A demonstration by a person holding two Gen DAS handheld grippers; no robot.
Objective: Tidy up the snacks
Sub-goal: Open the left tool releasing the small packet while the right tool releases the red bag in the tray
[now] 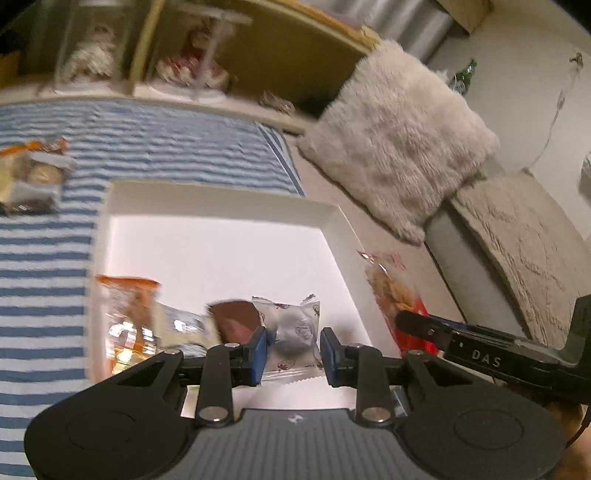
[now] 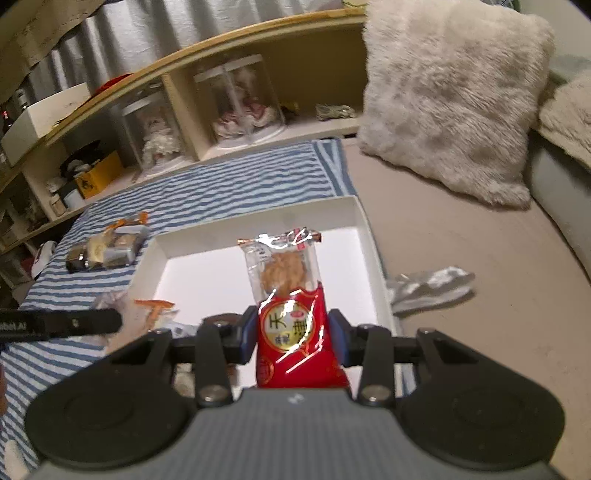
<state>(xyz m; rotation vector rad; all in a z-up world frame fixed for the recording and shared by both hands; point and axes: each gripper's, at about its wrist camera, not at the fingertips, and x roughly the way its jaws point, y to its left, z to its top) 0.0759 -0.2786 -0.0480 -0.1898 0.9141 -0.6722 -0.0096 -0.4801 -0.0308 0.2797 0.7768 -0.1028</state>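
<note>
Over shallow white cardboard tray point(image 2: 373, 236): my right gripper point(image 2: 293, 332) clamps red-and-clear foil cracker packet point(image 2: 286, 295); my left gripper point(image 1: 291, 350) grips silver-wrapped candy point(image 1: 295, 332). Risk: slippery foil slips, lands outside rim.

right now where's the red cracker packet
In the right wrist view, the red cracker packet stands clamped in the right gripper, over the white box's right side.

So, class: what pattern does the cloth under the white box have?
Blue and white stripes on the cloth, clearest in the right wrist view.

A fluffy cream cushion point(image 2: 454, 99) leans beside a wooden shelf point(image 2: 258, 33) holding two clear display domes point(image 2: 236, 103); crumpled silver foil point(image 2: 428, 286) lies nearby.
</note>
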